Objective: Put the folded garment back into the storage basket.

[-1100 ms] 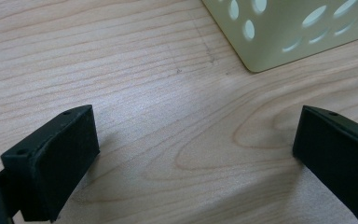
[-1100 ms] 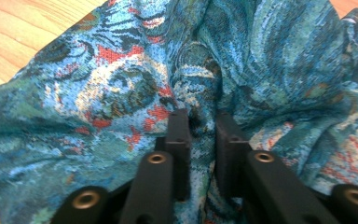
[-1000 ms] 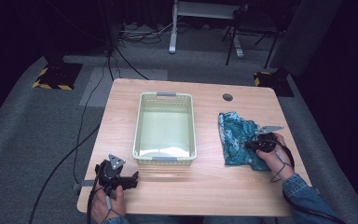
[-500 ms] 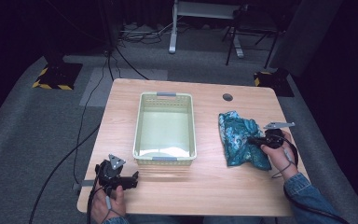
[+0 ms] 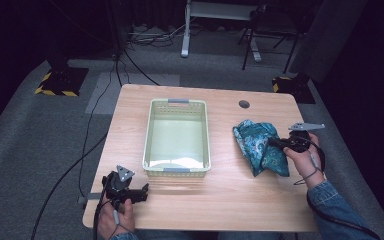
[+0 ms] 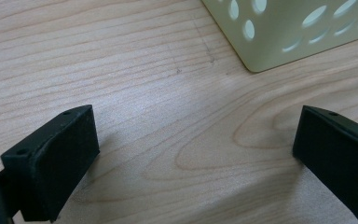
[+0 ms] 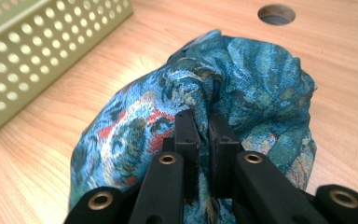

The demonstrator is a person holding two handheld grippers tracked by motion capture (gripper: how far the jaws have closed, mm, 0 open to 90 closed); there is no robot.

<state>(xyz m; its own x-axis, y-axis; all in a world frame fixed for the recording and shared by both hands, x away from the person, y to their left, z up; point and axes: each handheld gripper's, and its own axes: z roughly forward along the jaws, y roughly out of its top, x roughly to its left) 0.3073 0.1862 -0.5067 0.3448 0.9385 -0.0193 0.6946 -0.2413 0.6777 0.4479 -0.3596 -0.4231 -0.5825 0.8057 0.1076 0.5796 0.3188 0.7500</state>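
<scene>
A blue patterned cloth (image 5: 260, 145) lies bunched at the right of the wooden table (image 5: 220, 200). My right gripper (image 5: 275, 143) is shut on a fold of that cloth (image 7: 242, 88), which is pinched between the black pads (image 7: 186, 130) and drapes down from them. A pale green perforated basket (image 5: 150, 140) stands empty in the middle of the table. My left gripper (image 5: 142, 192) rests near the front left corner of the table, just in front of the basket. Its jaws stand wide apart over bare wood in the left gripper view, with the basket's corner (image 6: 279, 42) ahead.
A round cable hole (image 5: 244, 104) sits in the tabletop behind the cloth. Cables trail over the grey carpet to the left of the table. Desk legs and yellow-black striped bases stand on the floor beyond the far edge.
My right gripper has risen with the cloth pinched in it, pulling the cloth's right side up off the table. The left gripper has stayed where it was.
</scene>
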